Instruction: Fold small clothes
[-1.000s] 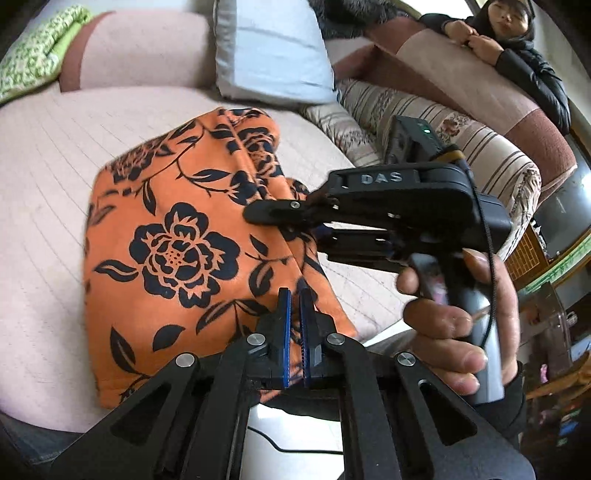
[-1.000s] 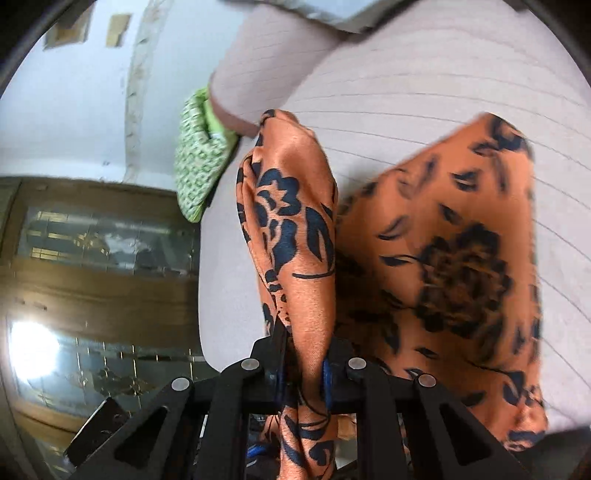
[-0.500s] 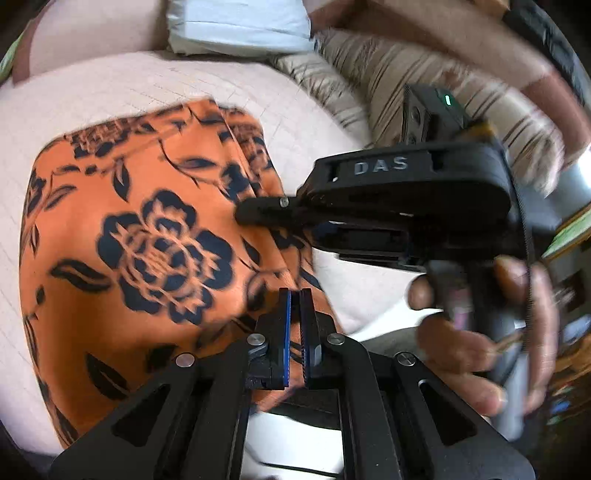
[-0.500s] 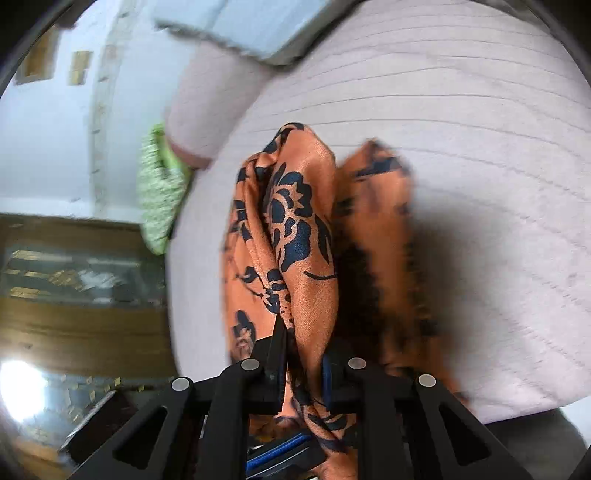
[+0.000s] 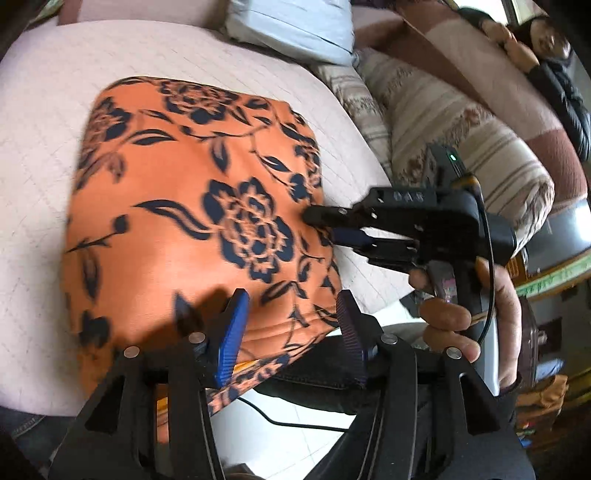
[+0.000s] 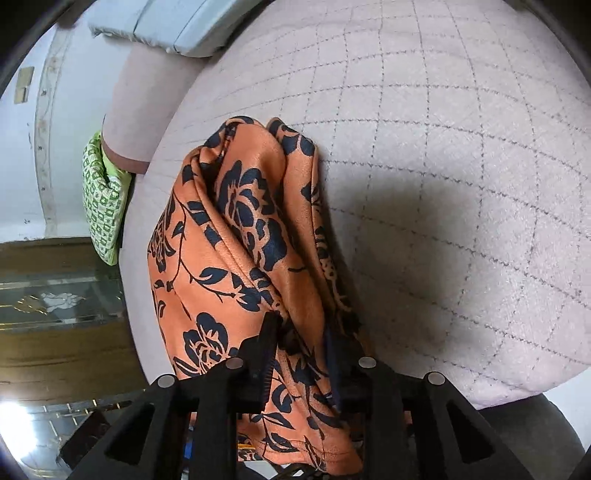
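Observation:
An orange cloth with dark blue flowers point(image 5: 221, 221) lies folded on the pink quilted seat cushion point(image 5: 44, 129), its near edge hanging over the front. My left gripper point(image 5: 291, 299) hovers over that near edge. Its jaws are opening and the blue pads point(image 5: 231, 332) stand wide apart, pressing on nothing. My right gripper point(image 5: 325, 227), held in a hand point(image 5: 450, 317), is at the cloth's right edge. In the right wrist view a bunched fold of the cloth point(image 6: 236, 229) runs up between the right gripper's point(image 6: 301, 326) jaws, which are opening but still touch the fabric.
A pale blue pillow point(image 5: 291, 26) and a striped cushion point(image 5: 461, 122) lie behind and to the right. A person point(image 5: 554, 66) leans at the far right. A green patterned cloth point(image 6: 103, 199) hangs beside the seat, near a glass-fronted cabinet point(image 6: 55, 295).
The left gripper's jaws went from shut to wide apart and it sank toward the cloth. The right gripper carried its fold across, and the cloth now lies flatter. Its jaws have widened a little.

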Tool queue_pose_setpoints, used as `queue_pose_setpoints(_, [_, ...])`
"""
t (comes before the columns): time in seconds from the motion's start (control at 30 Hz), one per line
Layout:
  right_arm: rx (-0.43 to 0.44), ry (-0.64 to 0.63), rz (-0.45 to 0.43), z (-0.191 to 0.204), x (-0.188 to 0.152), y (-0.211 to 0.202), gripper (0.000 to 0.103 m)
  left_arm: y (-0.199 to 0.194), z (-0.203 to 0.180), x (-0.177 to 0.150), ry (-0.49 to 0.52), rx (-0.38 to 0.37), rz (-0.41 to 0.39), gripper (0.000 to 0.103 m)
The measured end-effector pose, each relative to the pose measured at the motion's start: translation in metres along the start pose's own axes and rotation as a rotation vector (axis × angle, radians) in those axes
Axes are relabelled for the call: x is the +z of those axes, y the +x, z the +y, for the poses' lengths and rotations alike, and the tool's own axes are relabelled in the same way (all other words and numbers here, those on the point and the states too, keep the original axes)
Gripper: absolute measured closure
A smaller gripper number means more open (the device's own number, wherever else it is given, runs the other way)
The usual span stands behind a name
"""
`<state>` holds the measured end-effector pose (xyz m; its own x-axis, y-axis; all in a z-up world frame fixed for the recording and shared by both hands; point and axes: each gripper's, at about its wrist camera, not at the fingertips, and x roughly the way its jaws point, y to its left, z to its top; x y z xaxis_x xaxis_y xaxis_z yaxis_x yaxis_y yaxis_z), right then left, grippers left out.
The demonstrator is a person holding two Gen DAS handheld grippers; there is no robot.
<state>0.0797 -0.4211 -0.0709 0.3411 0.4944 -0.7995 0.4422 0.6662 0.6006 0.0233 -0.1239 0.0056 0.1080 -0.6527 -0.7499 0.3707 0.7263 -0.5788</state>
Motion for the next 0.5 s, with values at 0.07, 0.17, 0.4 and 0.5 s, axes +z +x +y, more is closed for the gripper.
queue_pose_setpoints(0.07, [-0.036, -0.023, -0.011, 0.009, -0.001, 0.001, 0.081, 0.0, 0.009, -0.002, -0.024, 0.012, 0.002, 0.055])
queue_pose_setpoints(0.17, [-0.052, -0.026, -0.015, 0.012, -0.003, 0.004, 0.081, 0.018, 0.008, -0.003, -0.028, 0.035, 0.026, 0.055])
queue_pose_setpoints(0.4, [-0.077, -0.027, -0.021, 0.014, -0.004, 0.009, 0.081, 0.057, -0.008, -0.013, 0.048, 0.099, 0.095, 0.055])
queue_pose_setpoints(0.5, [-0.083, -0.026, -0.019, 0.01, -0.005, 0.009, 0.081, 0.064, -0.008, -0.014, 0.055, 0.112, 0.099, 0.055])
